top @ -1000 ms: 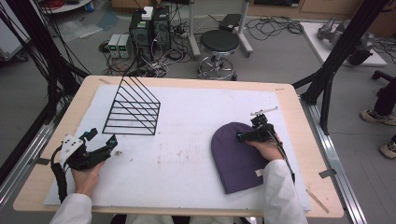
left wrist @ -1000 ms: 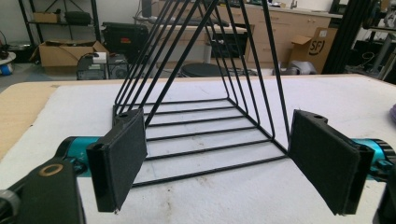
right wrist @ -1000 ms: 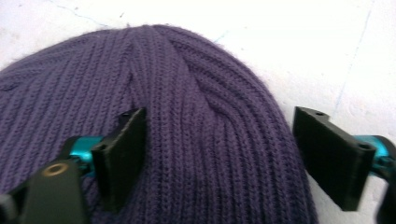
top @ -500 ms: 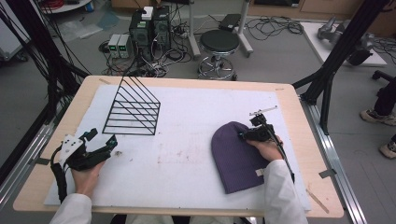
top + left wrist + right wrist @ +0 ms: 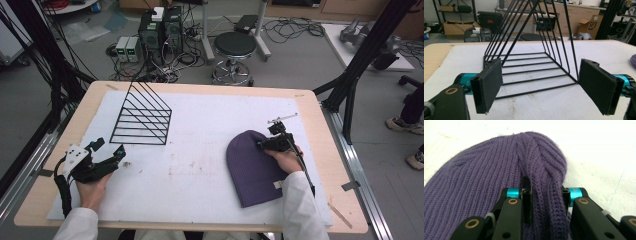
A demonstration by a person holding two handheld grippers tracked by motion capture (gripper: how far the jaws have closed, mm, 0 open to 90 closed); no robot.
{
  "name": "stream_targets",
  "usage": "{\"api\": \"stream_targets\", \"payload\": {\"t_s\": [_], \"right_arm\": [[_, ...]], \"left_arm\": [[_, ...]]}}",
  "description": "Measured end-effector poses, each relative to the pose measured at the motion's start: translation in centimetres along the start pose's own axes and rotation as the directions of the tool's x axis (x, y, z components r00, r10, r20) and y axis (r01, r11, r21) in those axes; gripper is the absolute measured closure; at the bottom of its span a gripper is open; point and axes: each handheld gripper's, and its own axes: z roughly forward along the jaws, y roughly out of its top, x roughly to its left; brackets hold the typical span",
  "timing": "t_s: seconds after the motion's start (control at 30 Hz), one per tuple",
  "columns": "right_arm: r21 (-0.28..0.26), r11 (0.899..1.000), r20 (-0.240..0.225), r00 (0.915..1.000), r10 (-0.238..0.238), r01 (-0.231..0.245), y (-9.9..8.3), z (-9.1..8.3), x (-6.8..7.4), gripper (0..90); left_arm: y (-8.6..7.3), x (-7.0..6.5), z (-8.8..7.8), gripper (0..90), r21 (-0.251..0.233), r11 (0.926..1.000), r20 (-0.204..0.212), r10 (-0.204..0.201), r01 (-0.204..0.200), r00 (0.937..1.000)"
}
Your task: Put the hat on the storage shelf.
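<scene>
A purple knit beanie (image 5: 250,165) lies flat on the white mat at the right. My right gripper (image 5: 261,145) sits at its right upper edge, near the crown. In the right gripper view a ridge of the beanie (image 5: 486,170) is bunched between the jaws. The right gripper (image 5: 546,192) has just been closing and is shut on that fold. My left gripper (image 5: 109,148) rests at the mat's left edge, open with nothing between its pads (image 5: 599,90). It faces the black wire rack (image 5: 531,50).
The black wire rack (image 5: 142,117), a triangular frame with rungs, stands on the white mat (image 5: 200,180) at the back left. The wooden table edge (image 5: 320,125) runs around the mat. A stool (image 5: 235,47) and computer boxes stand on the floor beyond.
Both hands have kept their place. The right gripper's jaws look narrower on the beanie's crown than a second ago. The left gripper and the rack are unchanged.
</scene>
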Motion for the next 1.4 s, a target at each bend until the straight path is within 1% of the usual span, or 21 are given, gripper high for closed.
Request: {"api": "stream_targets", "payload": {"t_s": [0.07,0.17,0.2,0.23,0.3,0.4,0.53,0.57,0.6,0.63,0.8,0.9,0.97,1.03,1.07,1.13,1.23,1.27,1.37,1.4], "right_arm": [[-0.009,1.0,0.003,1.0,0.003,-0.003,0.0,-0.2,0.1,75.8],[-0.039,0.999,0.019,0.9998,-0.008,0.009,0.0,-0.7,0.5,76.8],[-0.039,0.999,0.019,0.9998,-0.008,0.009,0.0,-0.7,0.5,76.8],[-0.078,0.997,0.028,0.9996,-0.01,0.012,0.1,-1.3,0.8,77.1],[-0.127,0.992,0.034,0.9994,-0.012,0.016,0.3,-2.1,1.2,77.1],[-0.196,0.98,0.033,0.9993,-0.016,0.022,0.5,-3.1,1.8,77.1],[-0.258,0.966,0.04,0.999,-0.02,0.03,0.5,-4.3,2.3,77.1],[-0.269,0.963,0.03,0.9994,-0.017,0.024,0.5,-4.5,2.4,77.0],[-0.278,0.96,0.02,0.9997,-0.014,0.02,0.5,-4.7,2.4,76.9],[-0.283,0.959,0.02,0.9996,-0.02,0.025,0.5,-4.8,2.5,76.9],[-0.274,0.962,0.016,0.9997,-0.017,0.021,0.4,-4.9,2.5,76.6],[-0.281,0.959,0.018,0.9994,-0.031,0.035,0.4,-4.8,2.4,76.5],[-0.281,0.959,0.019,0.9995,-0.025,0.029,0.4,-4.9,2.5,76.5],[-0.294,0.955,0.028,0.9993,-0.026,0.033,0.5,-5.0,2.5,76.5],[-0.309,0.95,0.031,0.9991,-0.028,0.037,0.5,-5.2,2.6,76.4],[-0.354,0.934,0.03,0.9989,-0.035,0.043,0.5,-5.6,2.7,76.5],[-0.428,0.902,0.036,0.9984,-0.044,0.055,0.7,-6.4,3.0,76.4],[-0.452,0.89,0.037,0.9979,-0.052,0.063,0.7,-6.7,3.2,76.3],[-0.525,0.847,0.04,0.9964,-0.075,0.085,0.7,-7.6,3.6,76.1],[-0.549,0.83,0.047,0.9957,-0.08,0.093,0.7,-7.9,3.8,76.1]], "left_arm": [[0.0,0.0,0.0,19.9,0.003,1.0,0.0,-0.003,0.003,1.0],[-0.1,-0.1,0.1,19.9,0.01,0.9999,0.006,-0.004,0.004,1.0],[-0.1,-0.1,0.1,19.9,0.01,0.9999,0.006,-0.004,0.004,1.0],[-0.1,-0.1,0.1,19.9,0.008,1.0,0.009,-0.004,0.004,1.0],[0.0,-0.1,0.1,19.9,0.006,1.0,0.01,-0.006,0.006,0.9999],[0.0,-0.1,0.1,19.9,0.003,0.9999,0.011,-0.013,0.013,0.9999],[0.0,-0.1,0.0,19.9,0.0,0.9999,0.01,-0.012,0.012,0.9999],[0.0,-0.1,0.1,19.9,0.001,0.9999,0.01,-0.011,0.011,0.9999],[0.0,-0.1,0.1,19.9,0.001,0.9999,0.011,-0.012,0.012,0.9999],[0.0,-0.1,0.1,19.9,0.001,0.9999,0.011,-0.012,0.012,0.9999],[0.0,-0.1,0.1,19.9,0.002,0.9999,0.008,-0.012,0.012,0.9999],[0.0,-0.1,0.0,19.9,0.002,0.9999,0.006,-0.01,0.01,0.9999],[0.0,-0.1,0.0,19.9,0.002,0.9999,0.006,-0.01,0.01,0.9999],[0.0,-0.1,0.1,19.9,0.002,0.9999,0.006,-0.01,0.01,0.9999],[0.0,-0.1,0.1,19.9,0.002,0.9999,0.006,-0.01,0.01,0.9999],[0.0,-0.1,0.1,19.9,0.002,0.9999,0.007,-0.01,0.01,0.9999],[0.0,-0.1,0.1,19.9,0.002,1.0,0.007,-0.01,0.01,0.9999],[0.0,-0.1,0.1,19.9,0.002,0.9999,0.008,-0.01,0.01,0.9999],[0.0,-0.1,0.1,19.9,0.001,0.9999,0.009,-0.01,0.01,0.9999],[0.0,-0.1,0.1,19.9,-0.001,0.9999,0.009,-0.01,0.01,0.9999]]}}
